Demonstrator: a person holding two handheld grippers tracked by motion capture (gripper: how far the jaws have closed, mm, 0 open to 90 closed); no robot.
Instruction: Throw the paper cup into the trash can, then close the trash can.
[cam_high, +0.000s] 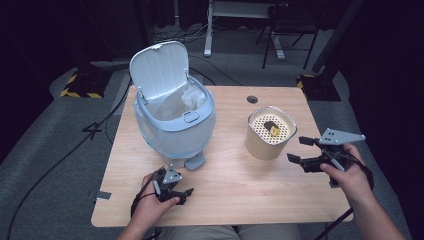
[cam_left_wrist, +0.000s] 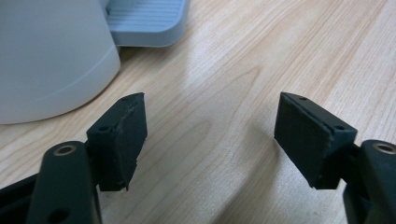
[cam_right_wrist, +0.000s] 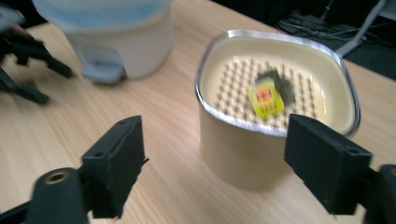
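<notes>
A pale blue pedal bin (cam_high: 175, 127) stands at the table's back left with its lid (cam_high: 160, 70) up and a white liner inside. To its right sits a beige container (cam_high: 270, 135) with a perforated insert, and a small yellow packet (cam_high: 274, 130) lies on that insert. My left gripper (cam_high: 175, 183) rests low on the table just in front of the bin's pedal (cam_high: 195, 162), open, with bare wood between its pads (cam_left_wrist: 210, 135). My right gripper (cam_high: 298, 149) hovers just right of the container, open. The container (cam_right_wrist: 243, 149) and packet (cam_right_wrist: 265, 97) lie ahead of its jaws, untouched.
The wooden table (cam_high: 225, 195) has bare room along its front and middle. A cable hole (cam_high: 252, 99) sits near the back edge. Past the table are grey floor, cables and a dark stand (cam_high: 82, 82). My left gripper (cam_right_wrist: 53, 84) shows far left in the right gripper view.
</notes>
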